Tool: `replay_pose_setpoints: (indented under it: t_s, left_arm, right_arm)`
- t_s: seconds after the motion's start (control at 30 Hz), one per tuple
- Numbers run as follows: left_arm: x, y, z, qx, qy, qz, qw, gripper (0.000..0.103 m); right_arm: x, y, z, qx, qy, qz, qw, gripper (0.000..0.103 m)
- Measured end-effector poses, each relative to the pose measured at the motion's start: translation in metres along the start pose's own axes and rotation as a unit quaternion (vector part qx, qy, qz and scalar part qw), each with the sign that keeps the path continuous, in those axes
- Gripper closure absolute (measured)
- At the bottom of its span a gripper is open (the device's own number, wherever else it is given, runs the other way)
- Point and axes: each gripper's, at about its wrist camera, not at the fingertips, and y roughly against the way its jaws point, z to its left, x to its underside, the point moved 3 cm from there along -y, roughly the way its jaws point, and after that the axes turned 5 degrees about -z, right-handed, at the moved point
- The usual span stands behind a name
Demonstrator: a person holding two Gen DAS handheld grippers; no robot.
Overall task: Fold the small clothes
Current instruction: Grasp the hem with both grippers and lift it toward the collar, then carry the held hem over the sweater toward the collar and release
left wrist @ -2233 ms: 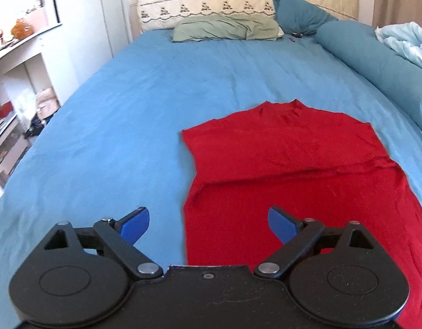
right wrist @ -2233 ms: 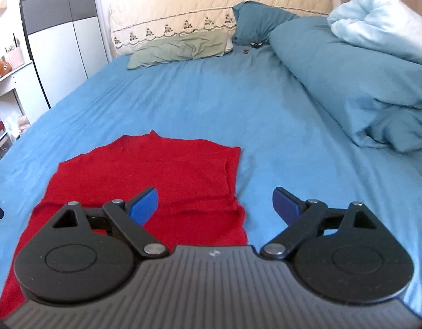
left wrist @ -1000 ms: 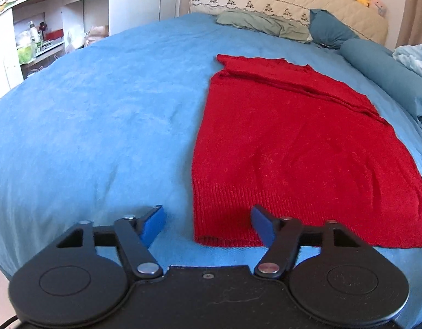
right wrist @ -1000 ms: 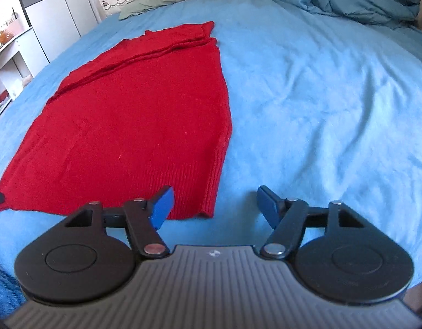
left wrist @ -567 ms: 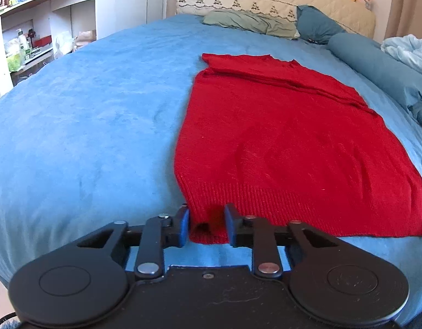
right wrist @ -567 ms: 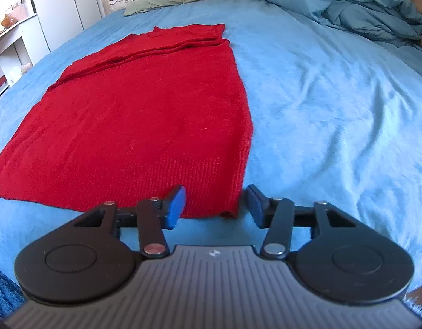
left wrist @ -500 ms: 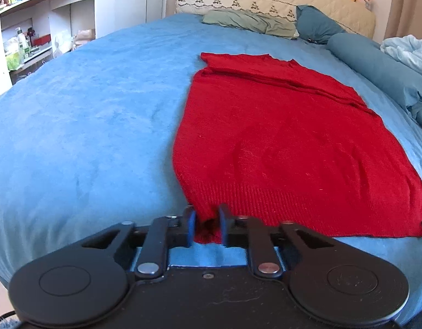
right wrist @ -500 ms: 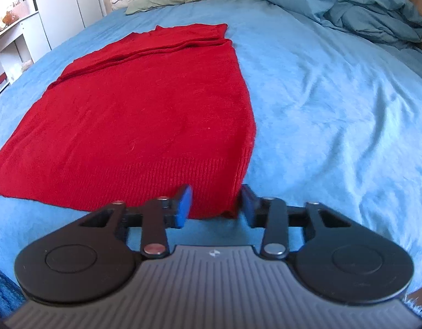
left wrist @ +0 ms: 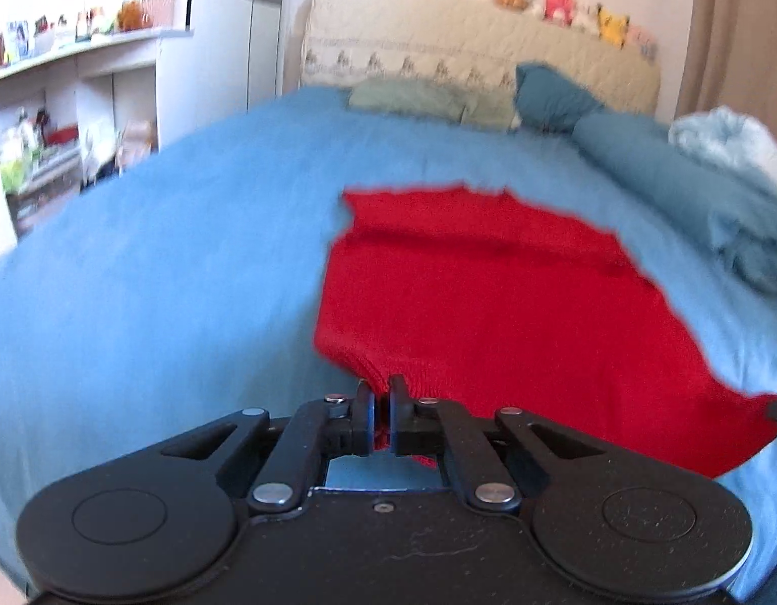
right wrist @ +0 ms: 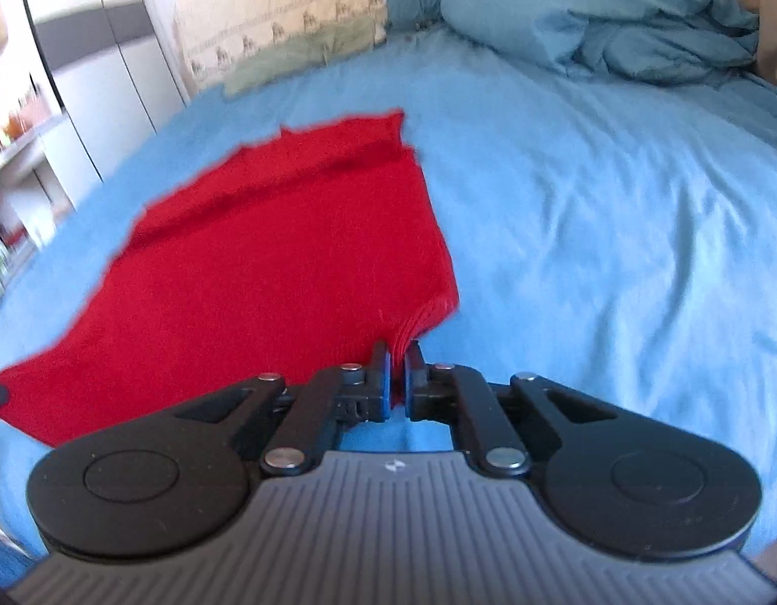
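On the bed, blue sheet, a red knit top lies flat, neckline toward the headboard, hem toward the person. Far left in the left wrist view: shelving beside the bed, not involved. Left gripper: jaws pinched nearly together on the hem's left corner, red knit bunched between them, corner raised slightly off the sheet. Right gripper: same, jaws narrow and clamped on the hem's right corner of the top, ribbed edge gathered into the gap. Rest of the garment extends forward from both sets of jaws, resting on the bed. Further right: rumpled teal duvet, well apart from the top. Likely reason for the two-corner grip: keeps the hem taut and level so it can be carried toward the neckline as one fold. Both views are motion-blurred, so grip depth is hard to judge.
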Motion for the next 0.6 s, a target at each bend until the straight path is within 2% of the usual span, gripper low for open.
replay_pose_setpoints:
  t_s: [0.13, 0.27, 0.33, 0.37, 0.47, 0.6]
  left_arm:
    - [-0.057, -0.023, -0.002, 0.012, 0.025, -0.037, 0.9989, 0.098]
    - [-0.130, -0.077, -0.011, 0.012, 0.036, -0.079, 0.9961, 0.098]
    - [-0.165, -0.112, -0.016, -0.005, 0.042, -0.089, 0.9951, 0.098]
    - [-0.185, -0.139, -0.020, -0.013, 0.051, -0.089, 0.9947, 0.098]
    - [-0.219, -0.213, -0.025, -0.035, 0.076, -0.068, 0.9942, 0.098]
    - [-0.222, -0.308, -0.030, -0.072, 0.092, -0.042, 0.9923, 0.098]
  right_arm:
    - [-0.057, -0.011, 0.003, -0.040, -0.051, -0.020, 0.998, 0.083]
    - [-0.133, -0.051, 0.015, -0.069, -0.067, -0.046, 0.994, 0.083]
    - [-0.171, -0.079, 0.022, -0.068, -0.056, -0.065, 0.994, 0.083]
    - [-0.193, -0.099, 0.027, -0.066, -0.052, -0.072, 0.994, 0.083]
    - [-0.242, -0.165, 0.035, -0.043, -0.048, -0.081, 0.995, 0.083]
    - [-0.274, -0.267, 0.043, -0.034, -0.058, -0.076, 0.995, 0.083]
